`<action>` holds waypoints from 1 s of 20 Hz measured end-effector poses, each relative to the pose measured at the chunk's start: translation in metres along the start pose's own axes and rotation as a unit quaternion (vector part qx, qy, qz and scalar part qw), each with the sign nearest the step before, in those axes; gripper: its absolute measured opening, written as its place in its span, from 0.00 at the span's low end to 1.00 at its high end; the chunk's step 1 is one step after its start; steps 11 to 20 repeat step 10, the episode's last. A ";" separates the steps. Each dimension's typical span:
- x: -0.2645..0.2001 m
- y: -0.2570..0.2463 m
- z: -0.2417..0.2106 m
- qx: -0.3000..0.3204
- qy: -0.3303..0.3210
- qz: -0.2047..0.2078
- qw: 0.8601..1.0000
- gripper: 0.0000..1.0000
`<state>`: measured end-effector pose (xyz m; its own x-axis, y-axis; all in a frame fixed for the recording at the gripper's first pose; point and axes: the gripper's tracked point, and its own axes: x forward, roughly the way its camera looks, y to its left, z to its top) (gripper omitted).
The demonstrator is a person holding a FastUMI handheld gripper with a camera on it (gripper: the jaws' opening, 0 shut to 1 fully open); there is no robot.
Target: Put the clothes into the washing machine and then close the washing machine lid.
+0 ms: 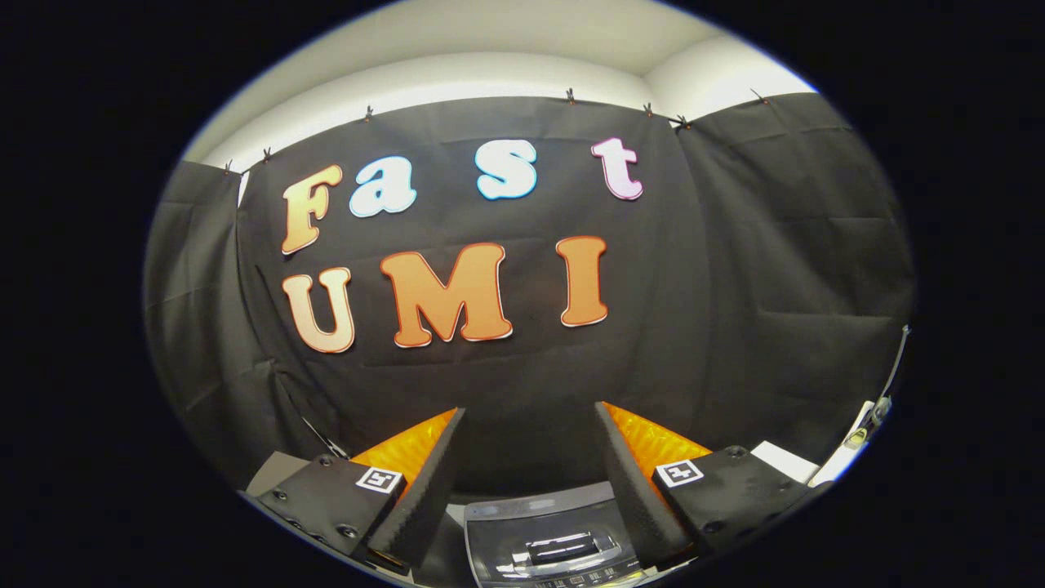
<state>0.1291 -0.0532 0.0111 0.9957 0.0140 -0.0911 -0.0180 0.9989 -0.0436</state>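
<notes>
Fingers spread, washer lid down below

Nearest to me, the gripper (531, 474) rides high with its two fingers (424, 490) held wide apart, nothing between them, nothing touched. Each finger carries a small square marker tag (380, 479) on its mount. I read the jaws as spread, pinching nothing.

Just past the fingertips and lower down, between the two fingers, I see the washing machine (543, 543) from above: a grey top with a dark glossy lid (547, 547) that looks to lie flat and shut, ceiling light glinting off it, and a row of small controls along its near edge, too small to read. Clothes: I cannot tell where they are from this view.

Off to the right of the right finger, a pale flat surface (784, 459) and a thin cable (886, 392) running up the side.

Beyond all that, the black cloth wall (735, 269) of the booth hangs in creased panels, clipped along its top edge. Above the cloth, a white wall (457, 77) and ceiling.
</notes>
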 end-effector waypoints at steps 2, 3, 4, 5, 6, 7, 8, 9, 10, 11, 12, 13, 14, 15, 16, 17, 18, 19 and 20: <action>-0.008 0.003 0.009 -0.004 -0.011 -0.001 1.000 0.97; -0.011 0.004 0.013 -0.006 -0.013 -0.002 1.000 0.97; -0.014 0.006 0.019 -0.007 -0.014 -0.003 1.000 0.97; -0.013 0.007 0.021 -0.007 -0.013 -0.001 1.000 0.97; -0.011 0.009 0.023 -0.006 -0.013 0.001 1.000 0.97; -0.011 0.012 0.024 -0.005 -0.014 0.003 1.000 0.97; -0.010 0.013 0.024 -0.005 -0.013 0.005 1.000 0.97; -0.009 0.014 0.023 -0.004 -0.012 0.008 1.000 0.97; -0.009 0.016 0.024 -0.003 -0.014 0.013 1.000 0.97; -0.009 0.016 0.024 -0.003 -0.014 0.013 1.000 0.97; -0.009 0.016 0.024 -0.003 -0.014 0.013 1.000 0.97; -0.009 0.016 0.024 -0.003 -0.014 0.013 1.000 0.97; -0.009 0.016 0.024 -0.003 -0.014 0.013 1.000 0.97; -0.009 0.016 0.024 -0.003 -0.014 0.013 1.000 0.97; -0.009 0.016 0.024 -0.003 -0.014 0.013 1.000 0.97; -0.009 0.016 0.024 -0.003 -0.014 0.013 1.000 0.97; -0.009 0.016 0.024 -0.003 -0.014 0.013 1.000 0.97; -0.009 0.016 0.024 -0.003 -0.014 0.013 1.000 0.97; -0.009 0.016 0.024 -0.003 -0.014 0.013 1.000 0.97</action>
